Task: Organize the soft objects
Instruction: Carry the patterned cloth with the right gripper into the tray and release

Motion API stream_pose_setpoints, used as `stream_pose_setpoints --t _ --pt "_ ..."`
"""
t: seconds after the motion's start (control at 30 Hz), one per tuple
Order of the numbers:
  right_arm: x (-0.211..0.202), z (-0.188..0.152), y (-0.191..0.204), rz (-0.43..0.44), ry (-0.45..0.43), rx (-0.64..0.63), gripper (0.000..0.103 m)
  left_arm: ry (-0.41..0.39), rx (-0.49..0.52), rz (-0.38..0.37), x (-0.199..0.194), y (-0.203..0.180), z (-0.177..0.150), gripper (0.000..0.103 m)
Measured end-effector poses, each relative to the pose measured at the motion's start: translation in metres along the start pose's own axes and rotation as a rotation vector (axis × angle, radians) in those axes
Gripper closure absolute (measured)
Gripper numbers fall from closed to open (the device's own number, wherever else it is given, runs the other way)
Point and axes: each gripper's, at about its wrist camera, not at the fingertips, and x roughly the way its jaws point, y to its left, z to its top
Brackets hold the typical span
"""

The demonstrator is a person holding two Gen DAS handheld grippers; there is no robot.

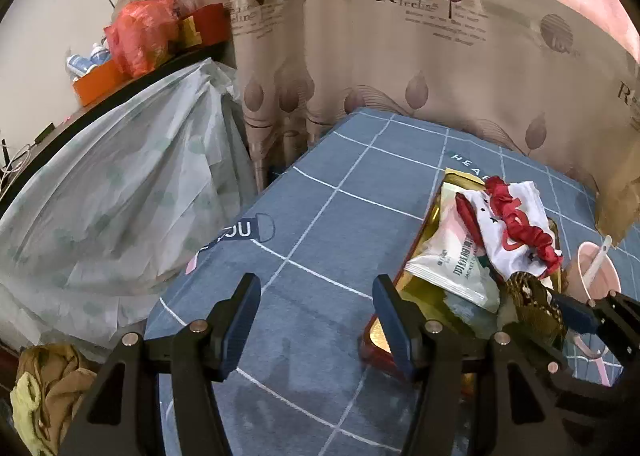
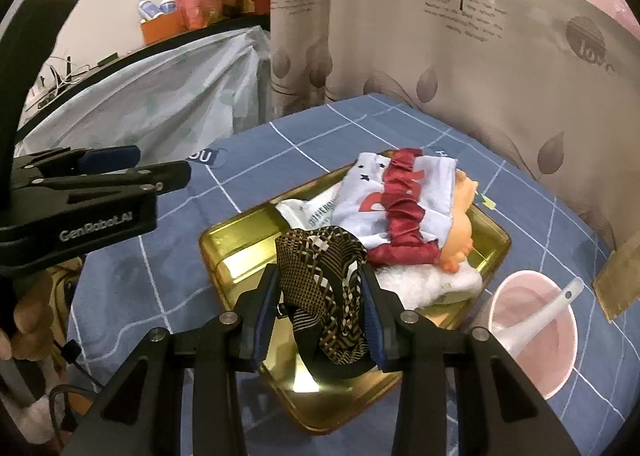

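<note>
Hovering over bare blue checked cloth on the tabletop [image 1: 320, 215], the left gripper [image 1: 316, 304] stands wide and empty, seemingly waiting its turn. Just to its right sits the shiny gold tray [image 2: 240, 240], already heaped with a crinkly packet, a white cloth and a ruched red scrunchie [image 2: 404, 207]. Over the tray's near end, the right gripper [image 2: 320, 316] pinches a limp brown patterned scarf [image 2: 324, 288], likely to drop it in.

We note a tray [image 2: 240, 240] on the bed [image 2: 304, 135]; clothes [image 2: 400, 195] lie in it, a bowl [image 2: 560, 360] just right, curtain [image 2: 440, 55] behind.
</note>
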Motion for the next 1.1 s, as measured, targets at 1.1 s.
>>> stream_pose_setpoints --t 1.1 --pt "0.030 0.007 0.008 -0.076 0.024 -0.040 0.043 0.013 -0.042 -0.005 0.003 0.015 0.001 0.043"
